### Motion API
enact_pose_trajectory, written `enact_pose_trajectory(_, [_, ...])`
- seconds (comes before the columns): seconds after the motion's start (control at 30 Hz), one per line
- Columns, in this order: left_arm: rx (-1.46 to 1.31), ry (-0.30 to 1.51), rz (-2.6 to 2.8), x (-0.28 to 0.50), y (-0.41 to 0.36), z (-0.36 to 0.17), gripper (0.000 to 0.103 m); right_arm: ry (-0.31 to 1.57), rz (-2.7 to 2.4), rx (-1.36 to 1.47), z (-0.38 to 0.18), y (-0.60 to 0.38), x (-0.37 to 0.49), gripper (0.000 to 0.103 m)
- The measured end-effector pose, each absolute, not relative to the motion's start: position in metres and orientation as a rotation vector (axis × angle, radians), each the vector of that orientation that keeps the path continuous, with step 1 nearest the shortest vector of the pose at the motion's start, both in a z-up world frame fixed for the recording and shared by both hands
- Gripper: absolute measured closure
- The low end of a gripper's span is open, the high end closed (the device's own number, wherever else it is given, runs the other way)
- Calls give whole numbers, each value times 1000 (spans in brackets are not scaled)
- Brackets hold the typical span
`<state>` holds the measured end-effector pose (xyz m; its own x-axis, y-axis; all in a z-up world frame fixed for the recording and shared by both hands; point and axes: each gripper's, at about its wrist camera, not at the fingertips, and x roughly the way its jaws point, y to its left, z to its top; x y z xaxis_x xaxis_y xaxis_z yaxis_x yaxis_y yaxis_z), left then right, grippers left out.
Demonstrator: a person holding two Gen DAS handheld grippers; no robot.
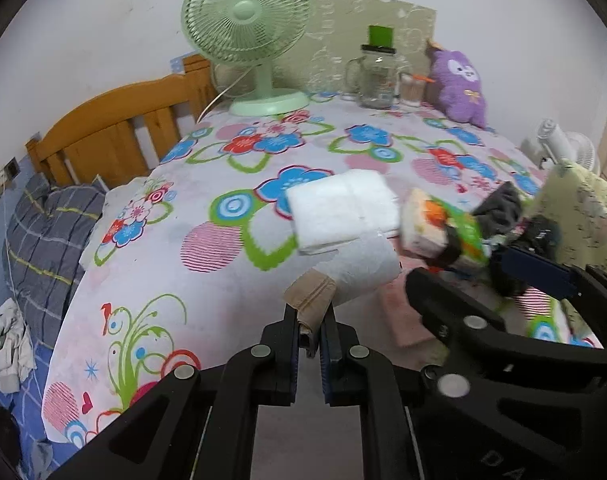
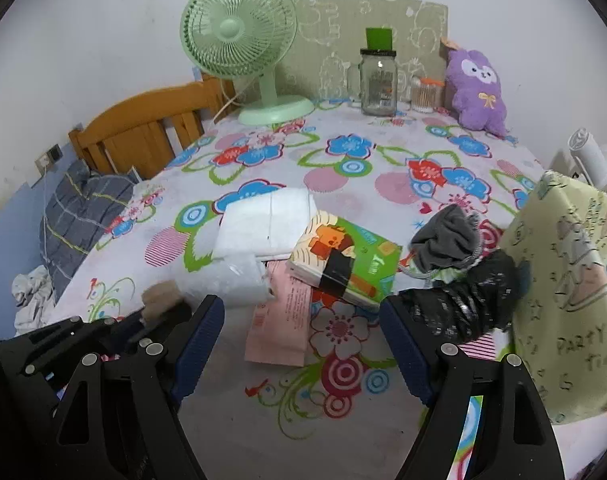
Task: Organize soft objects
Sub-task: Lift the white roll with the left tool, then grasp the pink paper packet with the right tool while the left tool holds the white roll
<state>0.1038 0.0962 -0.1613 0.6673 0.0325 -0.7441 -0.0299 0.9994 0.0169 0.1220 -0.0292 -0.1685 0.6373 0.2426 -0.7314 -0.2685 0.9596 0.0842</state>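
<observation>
The left tool (image 1: 312,322) is pinching a small beige folded cloth (image 1: 311,294) between its pressed fingers, just above the flowered sheet (image 1: 151,264) of the bed. In the right wrist view this cloth (image 2: 159,294) is showing only as a blurred beige patch beside the toilet paper roll (image 2: 239,280).

The right tool (image 2: 303,320) is standing spread wide and is holding nothing; under it a pink paper packet (image 2: 279,320) is lying flat. The left wrist view is hiding most of that packet behind the right tool's arm.

The right wrist view is showing clearly the green tissue pack (image 2: 343,256), resting partly on the white folded towel (image 2: 263,220), and the grey sock (image 2: 447,240) above a black plastic bag (image 2: 467,300). The left view is blurring these.
</observation>
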Motion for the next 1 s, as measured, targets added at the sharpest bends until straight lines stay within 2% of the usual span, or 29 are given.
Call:
enact_pose_trajectory(0.1, [-5, 850, 46, 109, 103, -167, 97, 853, 289, -35, -175, -24, 129, 26])
enact_pose_trajectory(0.53, [-5, 870, 53, 119, 106, -180, 97, 921, 268, -25, -198, -13, 150, 32])
enact_pose_trajectory(0.73, [9, 865, 56, 119, 105, -180, 98, 933, 296, -19, -201, -5, 153, 52])
enact_pose_trajectory(1.0, [-3, 877, 33, 119, 102, -180, 97, 951, 302, -5, -200, -7, 153, 60])
